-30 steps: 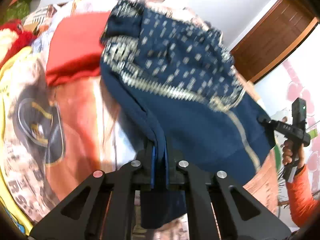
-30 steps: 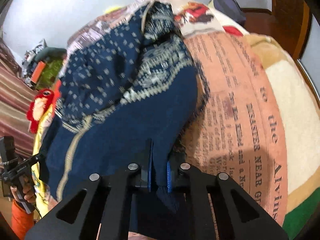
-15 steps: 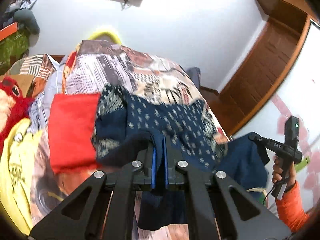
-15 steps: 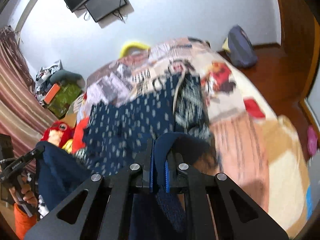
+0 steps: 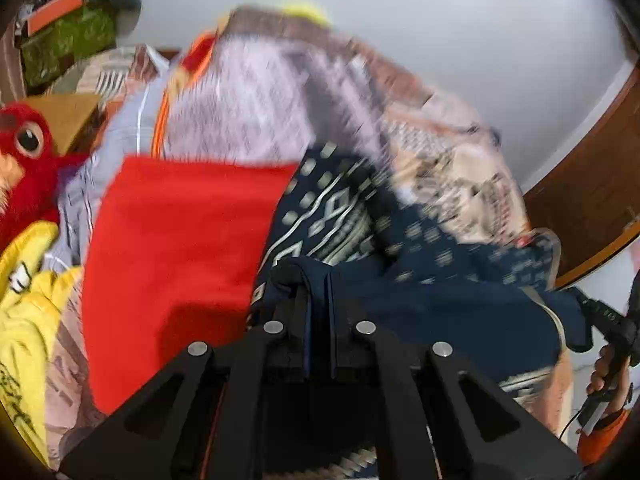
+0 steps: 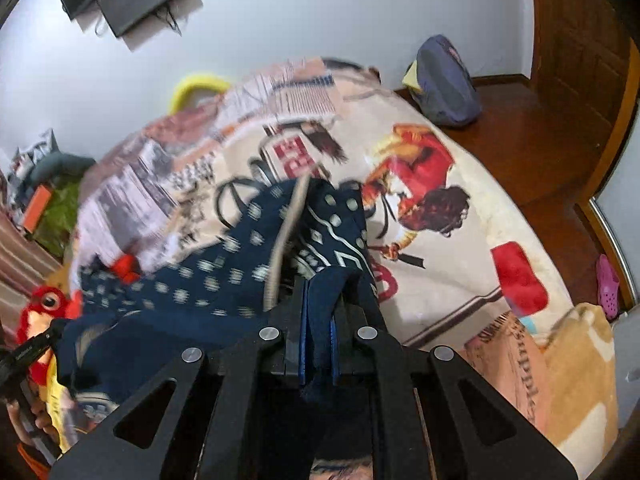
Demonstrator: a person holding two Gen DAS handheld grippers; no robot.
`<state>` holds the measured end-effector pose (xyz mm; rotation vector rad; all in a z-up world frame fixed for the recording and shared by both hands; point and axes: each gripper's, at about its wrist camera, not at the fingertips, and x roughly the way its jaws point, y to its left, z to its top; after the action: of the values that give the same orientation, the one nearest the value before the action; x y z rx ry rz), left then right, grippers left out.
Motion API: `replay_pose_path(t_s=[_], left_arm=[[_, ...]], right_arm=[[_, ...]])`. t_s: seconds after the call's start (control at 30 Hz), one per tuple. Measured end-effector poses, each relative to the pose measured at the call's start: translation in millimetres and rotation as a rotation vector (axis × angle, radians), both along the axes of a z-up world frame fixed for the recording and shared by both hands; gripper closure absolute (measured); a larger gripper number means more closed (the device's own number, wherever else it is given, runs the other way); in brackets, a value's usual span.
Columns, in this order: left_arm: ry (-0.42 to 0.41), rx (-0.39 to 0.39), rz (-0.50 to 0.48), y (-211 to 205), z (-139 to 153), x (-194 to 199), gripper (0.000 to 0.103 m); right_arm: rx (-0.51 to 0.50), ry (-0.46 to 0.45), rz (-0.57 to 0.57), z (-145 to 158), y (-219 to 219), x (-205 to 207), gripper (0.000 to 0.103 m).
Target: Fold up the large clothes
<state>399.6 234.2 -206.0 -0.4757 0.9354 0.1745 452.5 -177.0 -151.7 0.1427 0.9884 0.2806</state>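
A large navy sweater [image 5: 436, 280] with a cream knit pattern lies on the printed bedspread [image 5: 280, 104]. My left gripper [image 5: 318, 300] is shut on its plain navy hem and holds that edge up over the patterned upper part. My right gripper [image 6: 318, 308] is shut on the other end of the same hem [image 6: 324, 300], also raised above the patterned part of the sweater [image 6: 224, 264]. The hem hangs slack between the two grippers. The right gripper also shows at the right edge of the left wrist view [image 5: 608, 320].
A folded red garment [image 5: 176, 248] lies left of the sweater. A red plush bird [image 5: 24, 160] and a yellow garment [image 5: 24, 300] sit at the bed's left edge. A blue-grey bag [image 6: 444, 80] stands on the wooden floor. A beige blanket [image 6: 580, 364] lies at the near right.
Both grippers have lifted the hem off the bed and carried it forward over the sweater's patterned upper part. The views have tilted up from the bedspread toward the far wall.
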Motion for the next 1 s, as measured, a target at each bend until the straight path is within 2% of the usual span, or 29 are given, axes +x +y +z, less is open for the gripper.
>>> replay_pose_path(t_s=[0.1,0.2,0.3,0.47,0.6,0.7,0.77,0.9,1.0], left_arm=[[0.025,0.018,-0.039,-2,-14,0,0.097],[0.032,0.071,-0.077,-10,-7,-3,0.096],[0.035,0.131,-0.111,-20,11,-11,0.095],[0.014,0.215,-0.163,-41,46,-29,0.093],[-0.037,0.235,-0.191,-60,73,-45,0.082],[-0.077,0.249,-0.230,-78,92,-54,0.079],[-0.097,0.252,-0.257,-91,100,-58,0.079],[-0.099,0.255,-0.313,-113,99,-62,0.078],[-0.058,0.254,-0.354,-129,81,-60,0.078]], right_arm=[[0.063,0.028,0.005,-16,-9,7,0.095],[0.109,0.034,0.017,-16,-16,6,0.092],[0.069,0.029,0.036,-5,-14,-2,0.091],[-0.026,-0.062,0.091,26,-12,-27,0.091],[-0.020,-0.113,0.129,54,-13,-50,0.090],[-0.012,-0.133,0.175,68,-8,-69,0.081],[-0.007,-0.141,0.221,74,-3,-84,0.070],[-0.005,-0.166,0.280,75,8,-109,0.067],[0.006,-0.145,0.308,66,15,-117,0.066]])
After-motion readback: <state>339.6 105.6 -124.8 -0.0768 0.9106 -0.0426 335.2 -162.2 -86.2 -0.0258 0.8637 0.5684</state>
